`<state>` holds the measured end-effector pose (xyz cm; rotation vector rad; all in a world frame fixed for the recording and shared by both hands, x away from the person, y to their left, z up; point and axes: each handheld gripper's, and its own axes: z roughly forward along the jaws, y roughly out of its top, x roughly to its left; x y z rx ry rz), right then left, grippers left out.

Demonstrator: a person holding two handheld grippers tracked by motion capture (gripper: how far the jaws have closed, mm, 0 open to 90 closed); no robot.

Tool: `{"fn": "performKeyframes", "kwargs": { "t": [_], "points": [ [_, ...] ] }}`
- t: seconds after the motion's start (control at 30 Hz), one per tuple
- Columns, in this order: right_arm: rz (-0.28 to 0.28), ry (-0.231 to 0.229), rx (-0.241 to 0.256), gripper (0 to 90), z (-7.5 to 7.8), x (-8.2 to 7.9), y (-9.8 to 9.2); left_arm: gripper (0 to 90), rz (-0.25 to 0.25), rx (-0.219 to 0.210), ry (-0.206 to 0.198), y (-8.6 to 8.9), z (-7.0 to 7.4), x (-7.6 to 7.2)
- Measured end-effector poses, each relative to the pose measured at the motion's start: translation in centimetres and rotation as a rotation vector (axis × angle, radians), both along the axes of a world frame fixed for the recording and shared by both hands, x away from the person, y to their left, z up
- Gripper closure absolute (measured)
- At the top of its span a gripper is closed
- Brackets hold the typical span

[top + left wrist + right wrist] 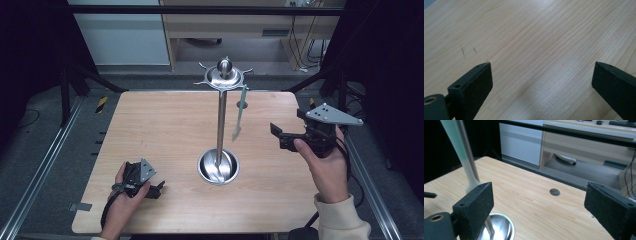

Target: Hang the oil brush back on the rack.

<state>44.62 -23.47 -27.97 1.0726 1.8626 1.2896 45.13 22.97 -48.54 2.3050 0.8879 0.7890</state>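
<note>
High view: the left gripper [159, 189], jaws standing apart and holding nothing, is resting low on the pale wooden table [165, 125], well apart from and near-left of the polished steel stand with a round dished base, upright pole and hooked crown [220, 125]. The right gripper [276, 134], jaws spread wide and empty, is hovering to the right of that stand, pointing toward it, and is the nearer of the two. The pale green, long-handled plastic utensil [240, 112] is hanging from a right-hand hook of the crown, long axis near vertical, lower end free above the table, just right of the pole. It is lying between pole and right gripper; in the right gripper view its handle [461, 152] is showing ahead-left, beside the left jaw. Beyond the stand, a small round grommet [242, 104] is sitting in the table.
</note>
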Motion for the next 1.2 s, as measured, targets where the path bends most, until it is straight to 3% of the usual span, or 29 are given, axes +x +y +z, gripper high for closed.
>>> {"fn": "performKeyframes", "kwargs": {
  "t": [0.37, 0.6, 0.73, 0.83, 1.0, 1.2],
  "points": [
    [-0.023, 0.048, -0.021, 10.3, -2.2, 0.5, -0.6, 2.8, 0.003, -0.004, 0.0, 0.0, 0.0, 0.0],
    [-0.046, 0.063, -0.055, 12.3, -4.3, 0.6, -0.7, 2.8, 0.005, -0.004, 0.001, 0.0, 0.0, 0.0],
    [-0.1, 0.071, -0.067, 11.3, -6.0, 0.8, -0.7, 2.8, 0.005, -0.004, 0.001, 0.1, 0.0, 0.0],
    [-0.117, 0.096, -0.076, 11.1, -7.4, 0.9, -0.4, 2.7, 0.006, -0.002, 0.001, 0.1, 0.0, 0.0],
    [-0.1, 0.153, -0.09, 11.0, -10.0, 1.2, 0.3, 2.7, 0.008, -0.006, -0.001, 0.2, 0.0, 0.1],
    [-0.087, 0.205, -0.092, 11.2, -12.0, 1.8, 0.8, 2.7, 0.016, -0.015, -0.004, 0.4, 0.1, 0.1]
  ]
}}
